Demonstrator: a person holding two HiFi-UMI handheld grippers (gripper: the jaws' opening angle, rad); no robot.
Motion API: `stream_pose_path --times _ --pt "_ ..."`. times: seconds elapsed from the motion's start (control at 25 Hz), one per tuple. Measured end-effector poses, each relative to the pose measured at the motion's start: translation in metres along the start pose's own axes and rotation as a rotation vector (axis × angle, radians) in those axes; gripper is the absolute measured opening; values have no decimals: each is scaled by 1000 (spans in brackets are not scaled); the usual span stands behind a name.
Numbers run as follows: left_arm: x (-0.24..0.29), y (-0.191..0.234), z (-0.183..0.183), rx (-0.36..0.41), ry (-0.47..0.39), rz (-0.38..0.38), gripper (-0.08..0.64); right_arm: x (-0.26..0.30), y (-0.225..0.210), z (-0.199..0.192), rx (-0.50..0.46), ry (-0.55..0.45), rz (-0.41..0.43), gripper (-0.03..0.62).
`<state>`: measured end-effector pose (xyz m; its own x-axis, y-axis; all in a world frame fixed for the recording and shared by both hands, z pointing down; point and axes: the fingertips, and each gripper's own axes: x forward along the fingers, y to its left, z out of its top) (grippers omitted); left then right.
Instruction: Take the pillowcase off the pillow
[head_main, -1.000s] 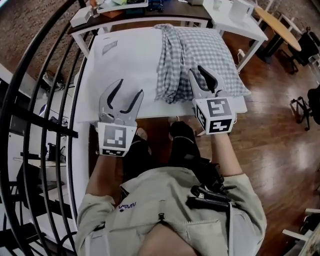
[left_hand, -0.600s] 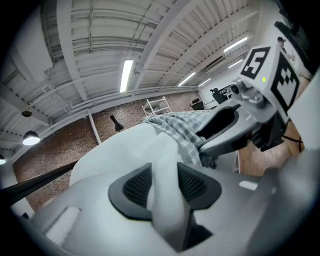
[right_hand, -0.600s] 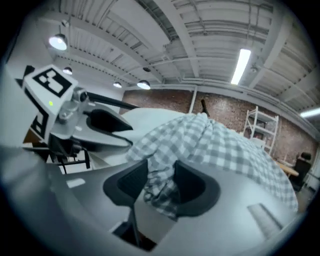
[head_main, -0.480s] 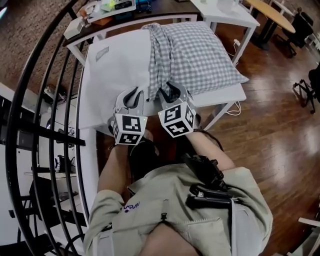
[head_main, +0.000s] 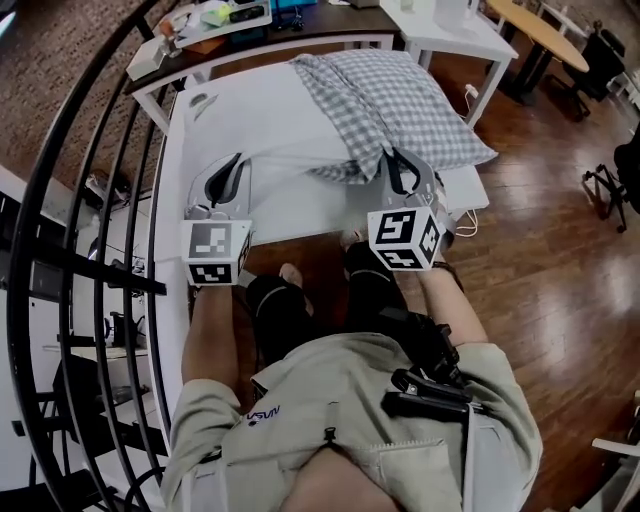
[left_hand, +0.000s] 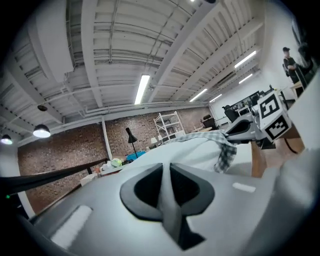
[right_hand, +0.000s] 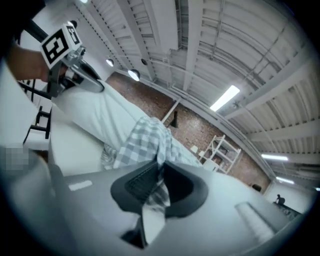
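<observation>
both sets of jaws have just been closing, and the grippers have spread apart along the near edge of the desk (head_main: 230, 125). the left gripper (head_main: 230, 175) now clamps the bared white pillow (head_main: 290, 160) toward the near-left corner. the right gripper (head_main: 397, 172) pinches the open hem of the checked pillowcase (head_main: 400, 90), which covers the pillow's far-right part. pulling them apart should slide the case off.

You wear a beige short-sleeved shirt (head_main: 330, 420) with a small dark logo (head_main: 260, 412) on the chest, black trousers (head_main: 275, 310) and a black device (head_main: 430, 395) clipped at your side. Your left gripper (head_main: 236, 160) and right gripper (head_main: 392, 156) are grey metal with black pads, each bearing a white cube with black square markers.
</observation>
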<state>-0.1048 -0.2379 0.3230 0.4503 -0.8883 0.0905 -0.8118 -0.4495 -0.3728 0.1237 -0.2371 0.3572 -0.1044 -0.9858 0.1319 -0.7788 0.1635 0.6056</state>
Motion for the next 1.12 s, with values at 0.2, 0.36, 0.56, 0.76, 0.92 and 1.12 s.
stream_pose_path --times 0.2,0.36,0.56,0.76,0.92,1.12 --pt "-12 -12 -42 -136 52 -48 32 15 -19 -76 86 163 -5 40" --pt "-14 -31 -75 -196 93 -66 31 17 -2 -96 116 206 27 37" --pt "-20 -41 -53 -191 63 -68 108 14 2 -97 133 190 75 38" --pt "-30 -57 9 -78 -27 -80 160 4 2 -92 198 151 114 41" --pt "-37 -53 55 -55 -128 -81 193 -18 -2 -60 288 47 209 84" --pt "-9 -12 90 -17 -154 -19 193 -34 -41 15 348 -174 263 101"
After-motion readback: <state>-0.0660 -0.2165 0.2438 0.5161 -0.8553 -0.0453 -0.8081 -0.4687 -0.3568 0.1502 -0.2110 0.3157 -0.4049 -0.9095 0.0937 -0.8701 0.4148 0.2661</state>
